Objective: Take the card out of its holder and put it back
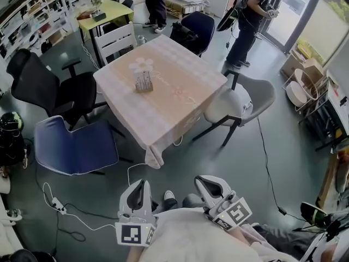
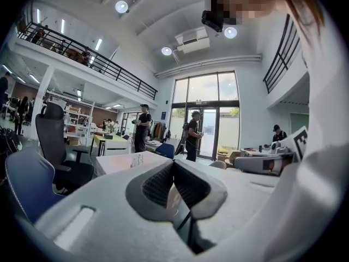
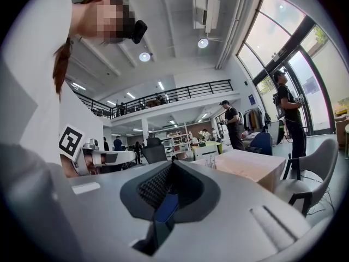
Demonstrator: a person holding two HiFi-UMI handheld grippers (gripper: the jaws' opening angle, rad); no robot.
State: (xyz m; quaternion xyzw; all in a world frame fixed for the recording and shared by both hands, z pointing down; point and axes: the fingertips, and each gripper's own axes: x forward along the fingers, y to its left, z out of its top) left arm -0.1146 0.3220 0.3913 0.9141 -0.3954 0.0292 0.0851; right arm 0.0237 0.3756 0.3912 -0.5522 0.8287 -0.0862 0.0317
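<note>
A small card holder (image 1: 144,82) with a card upright in it stands on the table (image 1: 180,97), which wears a pale pink cloth, far ahead of me. Both grippers hang low near my body, well short of the table. The left gripper (image 1: 143,186) has its jaws together with nothing between them. The right gripper (image 1: 206,182) is likewise shut and empty. The left gripper view looks past its closed tips (image 2: 173,164) to the holder (image 2: 135,159) on the table (image 2: 114,164). In the right gripper view the tips (image 3: 172,164) meet, with the holder (image 3: 210,162) small beyond.
Chairs ring the table: a black office chair (image 1: 49,83), a blue chair (image 1: 76,146), a grey chair (image 1: 242,105), a white chair (image 1: 115,40) and a dark chair (image 1: 196,26). Cables and a power strip (image 1: 57,205) lie on the floor. Two people (image 1: 248,21) stand beyond.
</note>
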